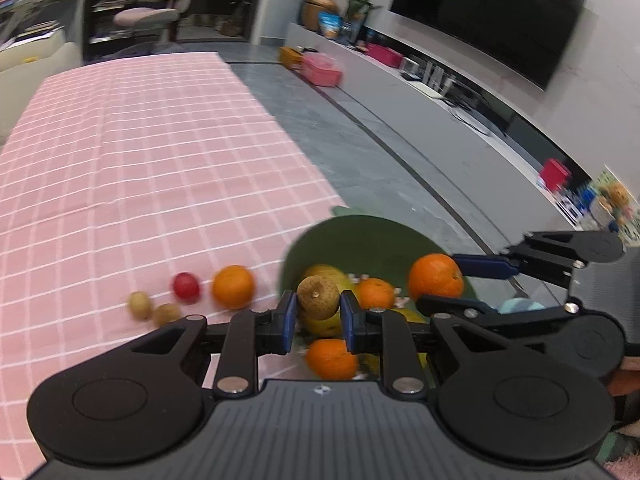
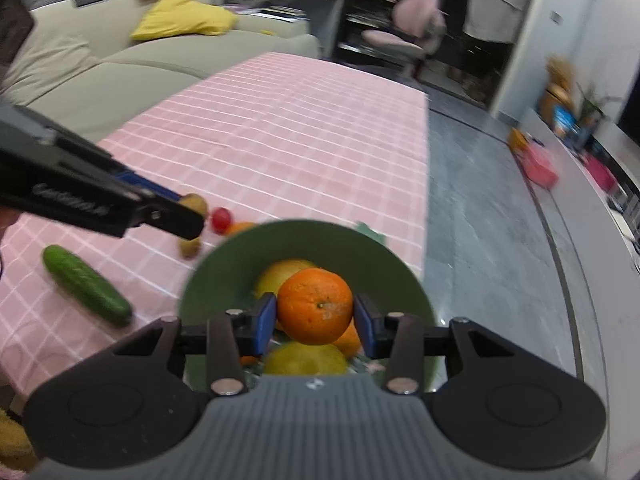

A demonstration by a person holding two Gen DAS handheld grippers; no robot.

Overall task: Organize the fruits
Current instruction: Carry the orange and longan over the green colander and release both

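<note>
A green bowl (image 1: pixel 360 236) (image 2: pixel 224 272) stands at the right edge of the pink checked table and holds oranges (image 1: pixel 374 293) and yellow fruits (image 2: pixel 306 360). My left gripper (image 1: pixel 318 314) is shut on a brown kiwi (image 1: pixel 318 297) just above the bowl's near rim. My right gripper (image 2: pixel 315 320) is shut on an orange (image 2: pixel 315 306) over the bowl; it shows in the left wrist view (image 1: pixel 434 276) too. On the cloth left of the bowl lie an orange (image 1: pixel 233 286), a red tomato (image 1: pixel 186 287) and two small brown fruits (image 1: pixel 140 305).
A green cucumber (image 2: pixel 86 284) lies on the cloth at the near left. The table's right edge (image 1: pixel 288 132) drops to a grey floor. A beige sofa (image 2: pixel 100 68) stands behind the table, a TV bench (image 1: pixel 460 92) along the far wall.
</note>
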